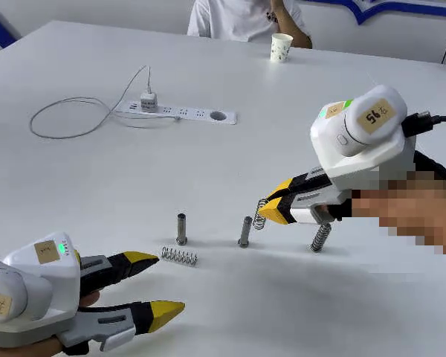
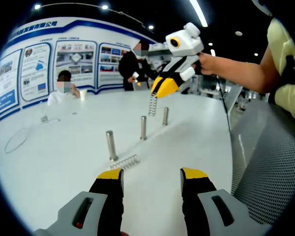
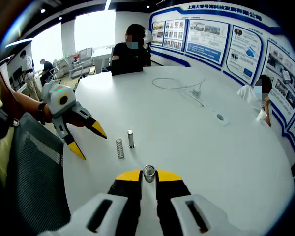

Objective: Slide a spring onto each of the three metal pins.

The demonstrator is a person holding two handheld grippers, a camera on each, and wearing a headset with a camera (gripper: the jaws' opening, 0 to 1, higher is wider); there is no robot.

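Three metal pins stand in a row on the white table: the left pin (image 1: 181, 228) and middle pin (image 1: 244, 231) are bare, and the right pin (image 1: 321, 236) wears a spring. My right gripper (image 1: 270, 212) is shut on a second spring (image 1: 260, 214), held tilted just above and right of the middle pin; this spring (image 3: 148, 173) sits end-on between the jaws. A third spring (image 1: 179, 256) lies flat in front of the left pin. My left gripper (image 1: 154, 284) is open, nothing in it, just short of that loose spring (image 2: 124, 162).
A white power strip (image 1: 180, 112) with a plugged charger and looped cable (image 1: 67, 119) lies further back. A paper cup (image 1: 281, 47) stands at the far edge by a seated person. Another person (image 3: 129, 49) sits across the room.
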